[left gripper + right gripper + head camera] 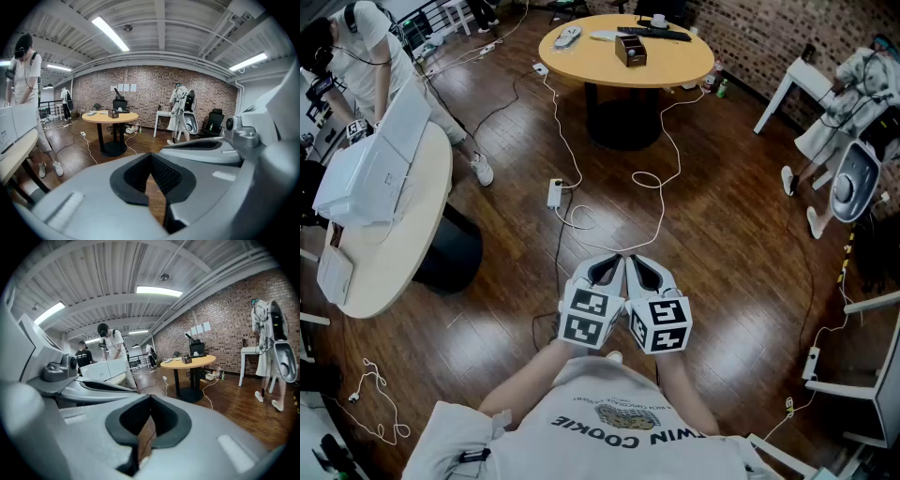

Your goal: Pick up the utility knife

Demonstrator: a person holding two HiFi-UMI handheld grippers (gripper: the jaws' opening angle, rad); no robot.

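I hold both grippers side by side in front of my chest, above the wooden floor. My left gripper (613, 261) is shut with nothing between its pads, which meet in the left gripper view (151, 160). My right gripper (635, 261) is also shut and empty, its pads touching in its own view (150, 401). Far ahead stands a round yellow table (581, 66) with a small brown box (630, 50), a long black object (654, 34) and a grey-white tool (567, 37). I cannot tell which item is the utility knife.
A white round table (394, 234) with a large white box (375, 159) stands at my left, a person (366, 52) beside it. White cables (572, 187) and a power strip (554, 192) lie on the floor ahead. A white table and hanging garment (853, 94) stand at the right.
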